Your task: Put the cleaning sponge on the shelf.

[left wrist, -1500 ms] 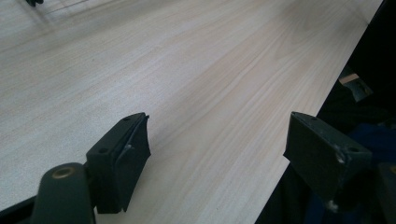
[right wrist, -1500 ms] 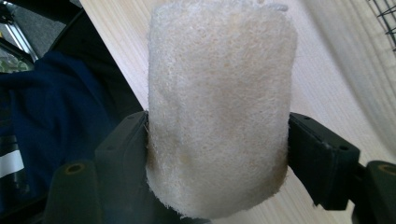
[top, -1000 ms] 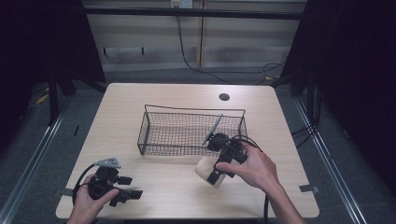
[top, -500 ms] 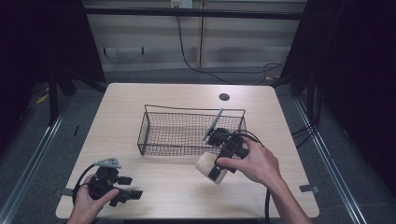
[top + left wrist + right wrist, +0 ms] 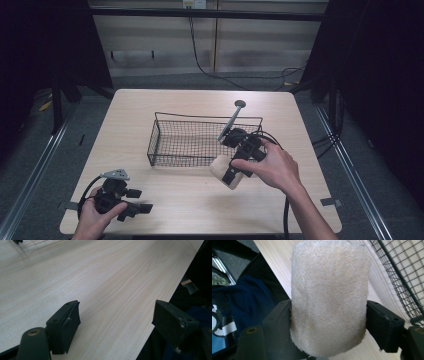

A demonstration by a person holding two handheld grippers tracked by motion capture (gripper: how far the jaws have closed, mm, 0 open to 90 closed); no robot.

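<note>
Your right tool [image 5: 328,322] is gripping the loofah sponge [image 5: 329,297] beside the wire basket [image 5: 200,142] | your left tool [image 5: 115,325] is resting wide apart on the bench [image 5: 200,200].

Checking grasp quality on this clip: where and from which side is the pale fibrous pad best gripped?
Across its two flat long sides, as the right gripper does now: the loofah pad is a soft upright block, jaws squeezing its lower middle. Come from its end nearer the person, away from the wire basket.

The high view looks down on the table [image 5: 200,200] (both gripper views skim it closely).
</note>
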